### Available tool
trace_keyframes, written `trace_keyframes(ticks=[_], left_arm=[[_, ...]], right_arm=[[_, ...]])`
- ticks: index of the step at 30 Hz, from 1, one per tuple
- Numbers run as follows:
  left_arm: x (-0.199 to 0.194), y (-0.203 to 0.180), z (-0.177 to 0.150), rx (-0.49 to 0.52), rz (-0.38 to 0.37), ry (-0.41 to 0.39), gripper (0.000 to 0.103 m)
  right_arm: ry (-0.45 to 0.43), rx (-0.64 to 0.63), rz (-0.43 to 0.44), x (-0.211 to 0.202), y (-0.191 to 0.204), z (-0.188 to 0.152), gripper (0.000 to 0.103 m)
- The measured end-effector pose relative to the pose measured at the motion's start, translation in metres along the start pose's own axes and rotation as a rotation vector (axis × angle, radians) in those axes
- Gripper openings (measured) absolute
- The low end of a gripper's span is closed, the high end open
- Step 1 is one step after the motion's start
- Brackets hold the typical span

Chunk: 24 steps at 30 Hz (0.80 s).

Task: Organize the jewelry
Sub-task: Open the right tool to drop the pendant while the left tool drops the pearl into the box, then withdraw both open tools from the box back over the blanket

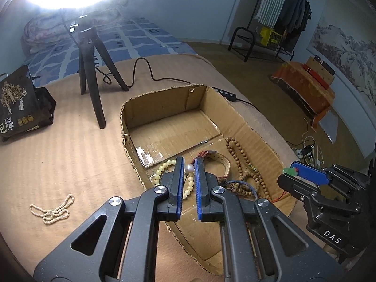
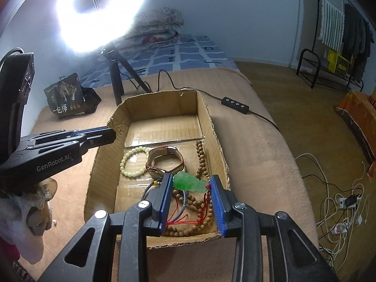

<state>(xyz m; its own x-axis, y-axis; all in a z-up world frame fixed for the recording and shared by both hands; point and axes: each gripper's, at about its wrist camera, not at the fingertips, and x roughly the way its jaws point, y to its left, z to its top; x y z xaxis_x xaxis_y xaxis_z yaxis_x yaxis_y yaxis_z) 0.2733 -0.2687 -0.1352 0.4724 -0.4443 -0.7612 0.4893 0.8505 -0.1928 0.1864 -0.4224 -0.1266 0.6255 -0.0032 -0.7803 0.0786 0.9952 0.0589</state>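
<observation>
We have both claws over the cardboard box point(image 2: 212, 127) that sits on the tan bed cover point(image 1: 77, 155), each carrying a piece to drop in. Nearest, our right claw point(image 2: 190, 183) is pinched on the green jade pendant point(image 2: 189, 182), its red cord point(image 2: 188, 218) trailing down onto the brown wooden bead strand point(image 2: 201, 157) already coiled in the near right corner. Our left claw point(image 1: 189, 168) is clamped almost fully closed on a single pearl point(image 1: 189, 168) above the yellow bead bracelet point(image 1: 162, 171). We judge the step in hand to be setting both pieces down, and doing it well means lowering close to the box floor before letting go, so the pearl does not bounce or roll, and placing the pendant on bare cardboard so its cord does not tangle with the beads. Just beyond lies the leather-strap watch point(image 2: 164, 161). Outside the box, on the cover, a pearl necklace point(image 1: 52, 209) waits.
</observation>
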Motion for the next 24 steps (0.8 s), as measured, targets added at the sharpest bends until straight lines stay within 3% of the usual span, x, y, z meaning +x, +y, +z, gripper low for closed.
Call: trace_keyframes(ticks=[1, 3, 4, 5, 9, 24], left_arm=[[0.0, 0.0, 0.0, 0.001, 0.004, 0.002, 0.007], [0.0, 0.0, 0.0, 0.001, 0.012, 0.006, 0.026], [-0.001, 0.001, 0.0, -0.004, 0.01, 0.003, 0.043], [-0.003, 0.002, 0.0, -0.01, 0.009, -0.004, 0.048], [-0.01, 0.004, 0.002, -0.013, 0.023, -0.018, 0.048], [-0.053, 0.031, -0.003, -0.009, 0.057, -0.052, 0.048]], right_arm=[[0.003, 0.0, -0.003, 0.0, 0.0, 0.0, 0.035], [0.0, -0.001, -0.006, 0.0, 0.002, 0.001, 0.055], [-0.009, -0.002, -0.011, -0.001, 0.002, 0.001, 0.06], [-0.017, -0.004, -0.014, -0.003, 0.004, 0.0, 0.068], [-0.032, -0.014, -0.017, -0.008, 0.007, 0.0, 0.083], [-0.047, -0.035, -0.001, -0.026, 0.036, -0.001, 0.087]])
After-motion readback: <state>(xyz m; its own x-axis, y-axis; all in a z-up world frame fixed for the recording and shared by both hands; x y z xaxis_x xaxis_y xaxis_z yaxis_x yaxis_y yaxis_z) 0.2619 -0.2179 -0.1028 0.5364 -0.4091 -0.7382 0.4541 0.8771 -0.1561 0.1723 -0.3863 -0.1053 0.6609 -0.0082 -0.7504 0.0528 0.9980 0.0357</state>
